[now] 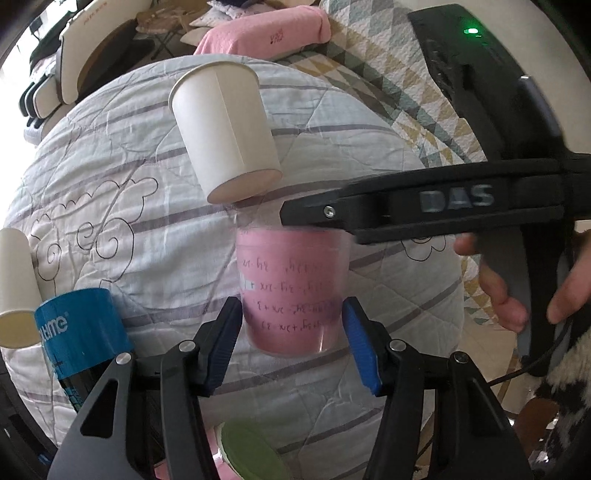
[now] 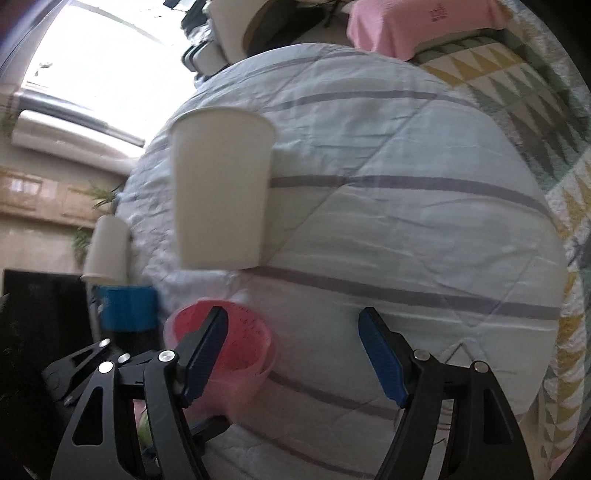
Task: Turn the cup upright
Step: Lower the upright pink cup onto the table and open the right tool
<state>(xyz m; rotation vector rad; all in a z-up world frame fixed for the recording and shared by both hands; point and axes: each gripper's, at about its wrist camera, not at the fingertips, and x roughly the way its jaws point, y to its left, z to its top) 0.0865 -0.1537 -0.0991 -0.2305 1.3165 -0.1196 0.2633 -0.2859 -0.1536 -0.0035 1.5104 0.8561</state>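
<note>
My left gripper is shut on a clear plastic cup with a pink paper lining, holding it by its sides above the quilt with the mouth up. The same pink cup shows in the right wrist view at lower left, mouth up, behind my right gripper's left finger. My right gripper is open and empty; in the left wrist view its black body reaches in from the right just above the pink cup's rim. A white paper cup stands mouth-up behind the pink cup; it also shows in the right wrist view.
A pale striped quilt covers the surface. A second white paper cup and a blue-labelled can stand at the left. A green lid lies below my left gripper. A pink towel and patterned blanket lie behind.
</note>
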